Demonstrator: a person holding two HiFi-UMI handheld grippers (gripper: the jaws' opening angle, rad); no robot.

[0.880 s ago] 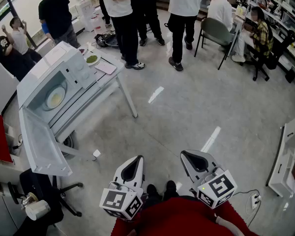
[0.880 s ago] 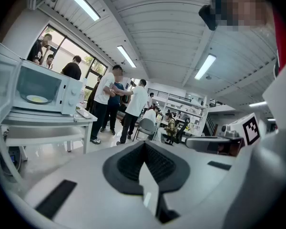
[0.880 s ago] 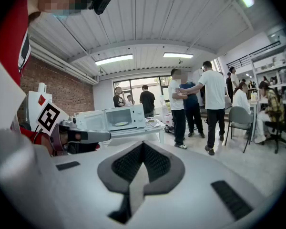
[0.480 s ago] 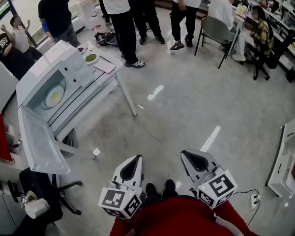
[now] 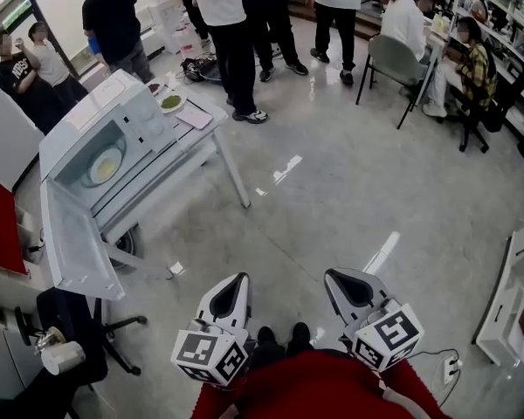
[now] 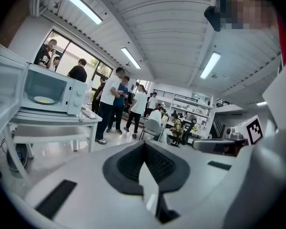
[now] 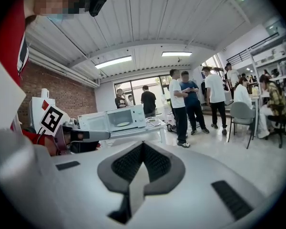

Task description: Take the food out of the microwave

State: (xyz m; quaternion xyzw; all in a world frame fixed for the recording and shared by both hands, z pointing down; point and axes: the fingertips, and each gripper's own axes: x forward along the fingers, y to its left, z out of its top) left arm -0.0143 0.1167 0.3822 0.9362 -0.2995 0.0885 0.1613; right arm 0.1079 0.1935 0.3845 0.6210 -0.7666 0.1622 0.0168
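A white microwave (image 5: pixel 113 138) stands on a white table (image 5: pixel 196 142) at the left, several steps from me, with its door (image 5: pixel 74 251) swung open toward me. Inside lies a pale plate of food (image 5: pixel 105 165). It also shows in the left gripper view as the plate (image 6: pixel 44 99) inside the microwave (image 6: pixel 50 90), and far off in the right gripper view as the microwave (image 7: pixel 118 119). My left gripper (image 5: pixel 241 278) and right gripper (image 5: pixel 330 273) hang low near my body, over the floor. Both are shut with nothing between the jaws.
A small dish of green food (image 5: pixel 170 102) and a pink sheet (image 5: pixel 194 118) lie on the table beside the microwave. A black office chair (image 5: pixel 79 339) stands at lower left. Several people stand behind the table, by a grey chair (image 5: pixel 393 59). A white shelf (image 5: pixel 515 273) is at the right.
The view has shifted slightly, so the microwave sits a little lower and further right in the picture. People at the back have walked on. Both grippers stay low and shut.
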